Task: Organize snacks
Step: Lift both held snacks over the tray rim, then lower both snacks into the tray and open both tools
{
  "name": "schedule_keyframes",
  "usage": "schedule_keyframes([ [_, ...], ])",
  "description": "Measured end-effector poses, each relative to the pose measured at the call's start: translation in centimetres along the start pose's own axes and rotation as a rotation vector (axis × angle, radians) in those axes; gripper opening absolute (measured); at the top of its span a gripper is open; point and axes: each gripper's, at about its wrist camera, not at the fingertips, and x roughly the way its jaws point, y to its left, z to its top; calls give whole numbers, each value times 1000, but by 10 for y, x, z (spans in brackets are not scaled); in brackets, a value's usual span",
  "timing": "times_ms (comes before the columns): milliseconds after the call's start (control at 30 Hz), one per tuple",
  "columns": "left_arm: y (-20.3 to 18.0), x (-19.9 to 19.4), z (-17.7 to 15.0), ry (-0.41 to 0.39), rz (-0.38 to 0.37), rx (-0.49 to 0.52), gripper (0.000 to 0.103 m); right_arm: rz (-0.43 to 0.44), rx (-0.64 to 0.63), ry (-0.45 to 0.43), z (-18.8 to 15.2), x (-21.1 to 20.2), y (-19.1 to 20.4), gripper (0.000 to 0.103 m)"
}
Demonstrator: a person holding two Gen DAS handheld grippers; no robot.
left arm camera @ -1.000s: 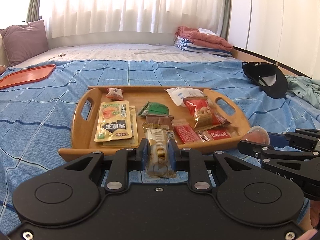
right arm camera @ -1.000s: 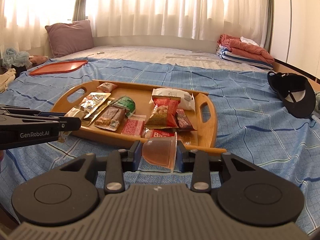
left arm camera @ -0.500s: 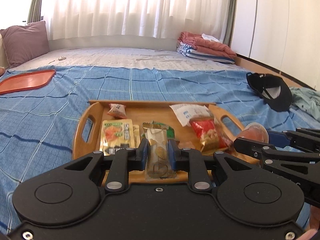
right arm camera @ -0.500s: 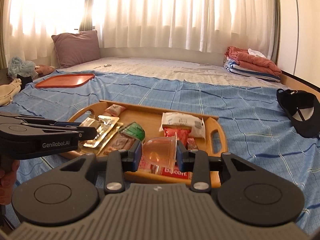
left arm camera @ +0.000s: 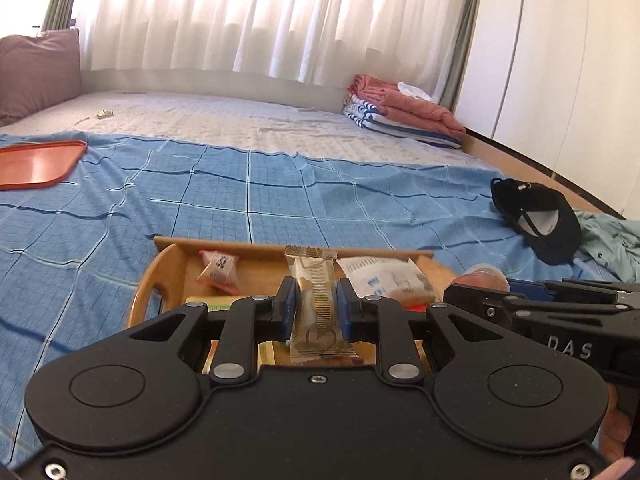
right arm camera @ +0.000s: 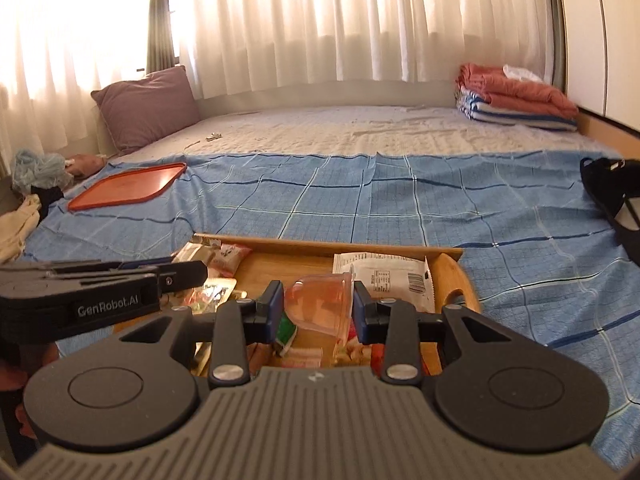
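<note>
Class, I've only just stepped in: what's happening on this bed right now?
A person holds a gripper in each hand above a wooden tray of snacks on the blue bedspread. The left gripper has its jaws shut on a gold-patterned snack bar. The right gripper is shut on a clear jelly cup. Other packets lie in the tray, including a white packet. An orange tray lies farther off.

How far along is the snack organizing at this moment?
Done: nothing looks sorted yet; the orange tray shows no snacks. In hand: the left tool is shut on a gold-patterned snack bar, the right tool on a pink jelly cup. Left: other packets, such as the white packet, remain in the wooden tray.
</note>
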Motion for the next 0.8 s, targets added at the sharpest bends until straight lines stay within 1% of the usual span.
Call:
schedule_keyframes([
  [167,14,34,18,40,-11,-58,21,27,67,38,16,27,-11,39],
  [267,22,54,22,55,5,-81,21,33,82,63,22,43,-12,39],
  [367,25,72,21,68,35,-79,21,29,74,96,23,61,-11,39],
  [533,31,100,14,103,57,-85,21,28,57,137,18,84,-6,39],
  [800,36,122,5,123,75,-78,21,28,45,168,8,102,-6,39],
])
